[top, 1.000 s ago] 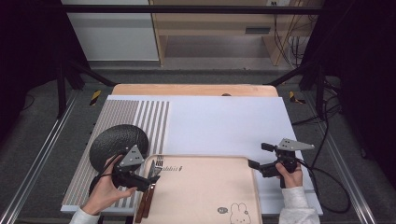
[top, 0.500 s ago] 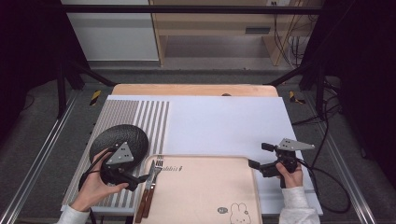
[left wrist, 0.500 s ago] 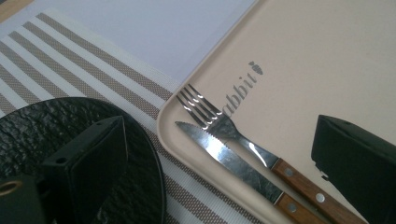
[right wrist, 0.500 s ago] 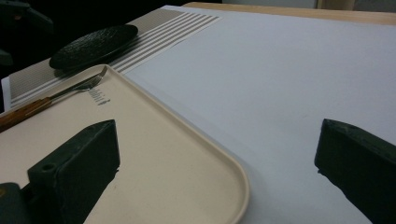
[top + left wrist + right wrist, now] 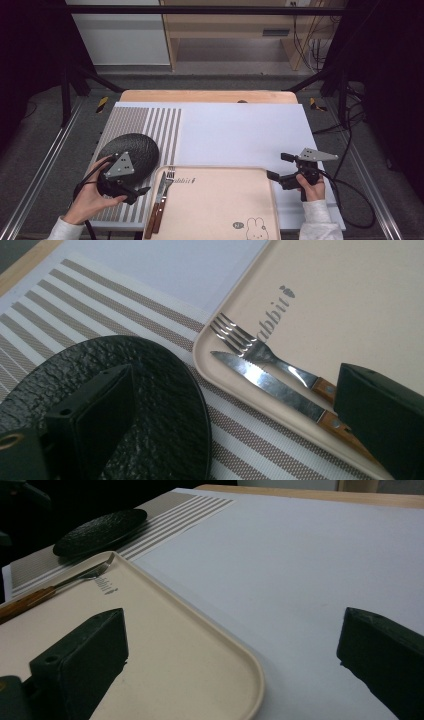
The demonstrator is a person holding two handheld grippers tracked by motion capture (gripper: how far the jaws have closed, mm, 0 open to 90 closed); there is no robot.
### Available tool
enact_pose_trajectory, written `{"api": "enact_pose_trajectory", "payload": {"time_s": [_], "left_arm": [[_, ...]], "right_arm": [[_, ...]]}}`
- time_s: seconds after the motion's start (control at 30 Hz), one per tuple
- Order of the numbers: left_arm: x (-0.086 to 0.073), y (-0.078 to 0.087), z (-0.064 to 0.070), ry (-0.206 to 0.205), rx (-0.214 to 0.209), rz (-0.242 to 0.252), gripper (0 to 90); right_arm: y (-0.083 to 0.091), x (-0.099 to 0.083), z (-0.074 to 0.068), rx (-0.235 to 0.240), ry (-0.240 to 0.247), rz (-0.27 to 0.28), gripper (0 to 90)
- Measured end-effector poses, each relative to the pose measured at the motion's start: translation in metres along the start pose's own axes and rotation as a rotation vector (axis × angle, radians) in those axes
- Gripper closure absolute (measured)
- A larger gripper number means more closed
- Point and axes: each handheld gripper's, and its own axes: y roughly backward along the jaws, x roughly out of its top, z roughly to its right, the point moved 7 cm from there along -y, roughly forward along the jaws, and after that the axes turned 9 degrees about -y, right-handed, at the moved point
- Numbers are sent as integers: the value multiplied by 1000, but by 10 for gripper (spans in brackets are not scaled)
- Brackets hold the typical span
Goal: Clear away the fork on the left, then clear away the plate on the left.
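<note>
Plate (image 5: 129,152), black and round with a rough, pebbled surface like slate, lies on the striped mat (image 5: 150,122) near the tabletop's left edge, close to the front, just beside the tray's left rim without clearly touching it. The left gripper (image 5: 141,191) hovers over the plate's near side, held in a hand (image 5: 92,197) that comes in from the front left corner with the forearm angled inward; its grey three-cornered plate faces up. In the left gripper view its jaws stand wide apart and hold nothing, one over the plate's dark surface, the other over the tray's rim by the cutlery handles.

A beige tray (image 5: 220,172) with rounded corners and a smooth matt finish sits at the front edge, centre. Along its left rim lie a fork (image 5: 260,351) and a knife (image 5: 270,385), side by side and parallel, bright steel with reddish wooden handles, tips pointing away from the person; the knife's edge is serrated. A small rabbit drawing marks the tray's near right corner.

The right gripper (image 5: 276,168) is held level in the right hand (image 5: 312,187) just off the tray's right rim, pointing left. Its jaws are spread wide and empty, one over the tray's corner, the other over the pale sheet (image 5: 240,135) covering the tabletop.

Farther back, the mat's woven grey and white stripes run toward the far edge, where bare wood (image 5: 205,96) shows.
</note>
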Motion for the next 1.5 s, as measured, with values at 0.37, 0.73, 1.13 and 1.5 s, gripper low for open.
{"api": "enact_pose_trajectory", "payload": {"time_s": [0.37, 0.73, 1.13, 1.5], "left_arm": [[-17, 10, -8, -45, 24, -41, 33], [-36, 11, -9, -144, 43, -107, 32], [-59, 6, -8, -205, 84, -227, 33], [-70, 1, -8, -281, 132, -288, 38]], "right_arm": [[-1, -1, 0, 1, -3, -1, 4], [-2, -3, 0, 0, -1, -10, 3], [-1, -2, 0, -1, -1, -5, 3], [-1, -2, 0, 0, -2, -5, 4]]}}
